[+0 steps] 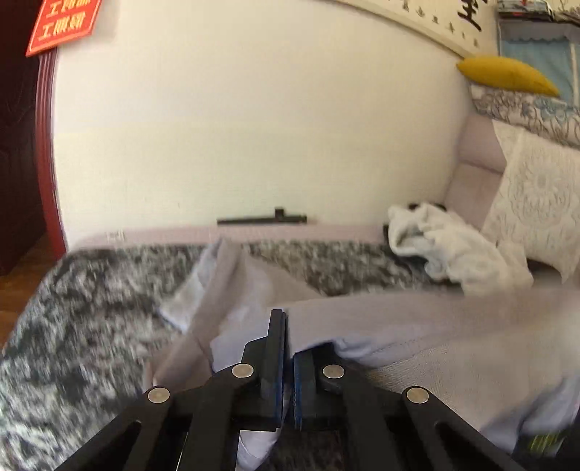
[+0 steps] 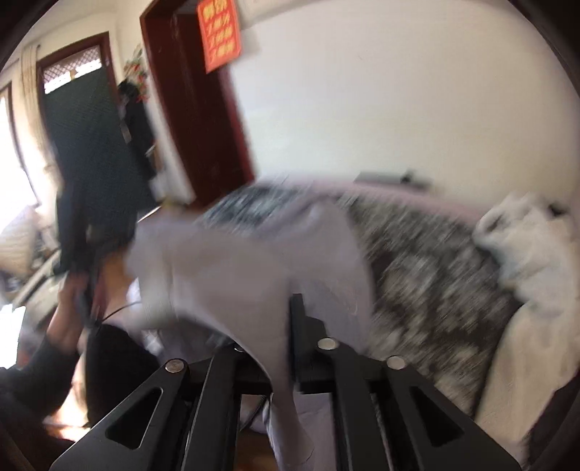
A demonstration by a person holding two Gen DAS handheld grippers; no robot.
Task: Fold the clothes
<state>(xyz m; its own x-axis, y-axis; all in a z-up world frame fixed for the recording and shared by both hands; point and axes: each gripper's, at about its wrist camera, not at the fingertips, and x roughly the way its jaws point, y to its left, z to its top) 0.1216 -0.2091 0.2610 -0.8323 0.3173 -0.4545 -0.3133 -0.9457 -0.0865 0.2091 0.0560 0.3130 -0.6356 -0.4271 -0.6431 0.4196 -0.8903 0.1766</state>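
A mottled grey-and-white plush blanket (image 1: 72, 311) covers the bed in front of me, and a crumpled white towel-like cloth (image 1: 449, 246) lies heaped at its far right end, against a pale embroidered square pillow (image 1: 536, 203). A thin black bar-shaped object (image 1: 262, 218) rests on the ledge between the bed and the white wall (image 1: 253, 126). Above the pillow sits a yellow cushion (image 1: 507, 74) on a floral-patterned bedcover (image 1: 525, 108). A red paper sign with gold characters (image 2: 219, 34) hangs on the dark red wooden door frame (image 2: 203, 108) to the left.

The garment I am folding, a pale lilac-grey soft cloth garment (image 1: 398, 326), lies partly on the blanket and partly lifted between my two tools. My left gripper (image 1: 288, 340) has its jaws pressed together on an edge of the fabric, which spreads away to the right and falls in a loose fold to the left. My right gripper (image 2: 286, 326) points slightly upward toward the bed; the garment drapes over its left finger and hangs down through the middle, so the jaws seem clamped on the cloth, though much is blurred. At the left of the right wrist view a hand (image 2: 67, 319) in a dark sleeve (image 2: 36, 366) is raised, holding the other tool
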